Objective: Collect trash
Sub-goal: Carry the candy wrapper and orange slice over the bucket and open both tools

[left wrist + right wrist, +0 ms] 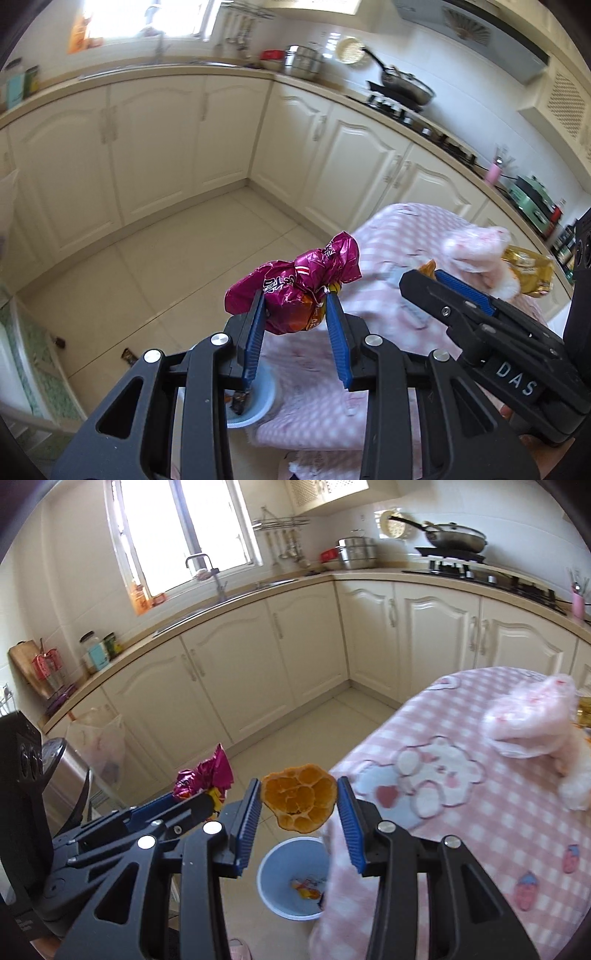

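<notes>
The left tool (295, 295) pinches a crinkled magenta foil wrapper (299, 284) between its ribbed blue pads. The right tool (300, 801) grips a flattened, pitted orange peel (300, 800), hanging above the round pale-blue bin (266, 878) just beside the fleecy pink checked worktop (480, 830).

Bin (258, 402) mostly hidden behind left claw (295, 306)
</notes>
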`<state>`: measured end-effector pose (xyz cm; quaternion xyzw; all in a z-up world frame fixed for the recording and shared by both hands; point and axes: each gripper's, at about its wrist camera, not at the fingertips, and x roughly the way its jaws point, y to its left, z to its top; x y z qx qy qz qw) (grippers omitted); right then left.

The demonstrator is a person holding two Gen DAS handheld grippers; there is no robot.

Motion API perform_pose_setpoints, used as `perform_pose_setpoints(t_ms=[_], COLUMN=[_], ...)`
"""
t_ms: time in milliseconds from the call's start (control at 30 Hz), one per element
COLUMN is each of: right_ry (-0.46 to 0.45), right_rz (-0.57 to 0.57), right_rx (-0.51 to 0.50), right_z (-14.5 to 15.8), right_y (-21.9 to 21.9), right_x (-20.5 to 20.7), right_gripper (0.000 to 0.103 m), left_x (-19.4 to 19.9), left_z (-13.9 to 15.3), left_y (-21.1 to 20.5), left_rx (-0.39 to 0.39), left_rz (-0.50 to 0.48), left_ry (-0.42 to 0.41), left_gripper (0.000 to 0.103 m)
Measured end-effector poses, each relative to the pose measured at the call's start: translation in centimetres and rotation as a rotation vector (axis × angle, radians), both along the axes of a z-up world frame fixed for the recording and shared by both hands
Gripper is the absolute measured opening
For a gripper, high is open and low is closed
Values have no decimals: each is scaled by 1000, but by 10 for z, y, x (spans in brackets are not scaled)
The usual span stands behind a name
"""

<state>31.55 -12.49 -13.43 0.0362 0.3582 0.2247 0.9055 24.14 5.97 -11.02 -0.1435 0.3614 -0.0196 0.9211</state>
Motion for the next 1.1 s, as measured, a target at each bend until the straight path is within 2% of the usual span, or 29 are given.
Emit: perform_pose_setpoints(t_ms=[233, 500, 633, 733, 1100], right_ry=[20, 15, 23, 28, 39], right_rz=[61, 48, 40, 39, 51], right_rx=[-4, 5, 2, 1, -5], right_z=[-21, -37, -42, -44, -49], right_y=[38, 49, 47, 46, 57], right_x=[12, 25, 30, 33, 34], right_gripper=[41, 41, 41, 41, 41], left_x=[9, 26, 32, 32, 24], left_z=[-25, -46, -52, -55, -52], left_y=[33, 39, 35, 34, 43], left_rx=[-16, -28, -26, -21, -14], left_rz=[78, 71, 59, 60, 89], left_ry=[53, 93, 111, 118, 110], left_gripper=[31, 35, 36, 40, 41])
